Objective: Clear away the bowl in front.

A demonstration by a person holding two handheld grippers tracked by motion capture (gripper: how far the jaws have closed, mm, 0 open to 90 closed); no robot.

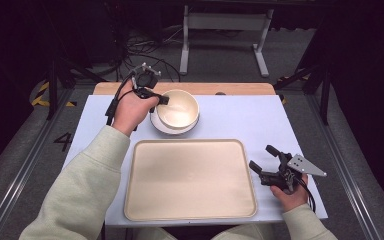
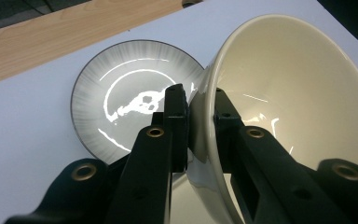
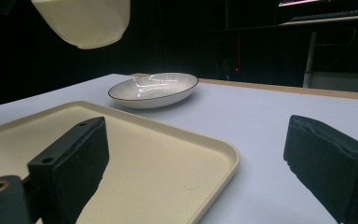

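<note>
Between my left gripper's jaws sits the cream bowl's rim, pinched tight and lifted above the grey plate. That thin edge grip could slip, dropping the tilted bowl onto the plate. My right gripper idles wide open, holding nothing.

In the high view the bowl covers most of the plate; only a crescent of the plate's rim shows at the left and below. In the left gripper view the bowl runs off the right and bottom edges, and the left gripper hides part of its wall and the plate's near edge. In the right gripper view the bowl is cut by the top edge, and the tray by the left and bottom edges.
</note>
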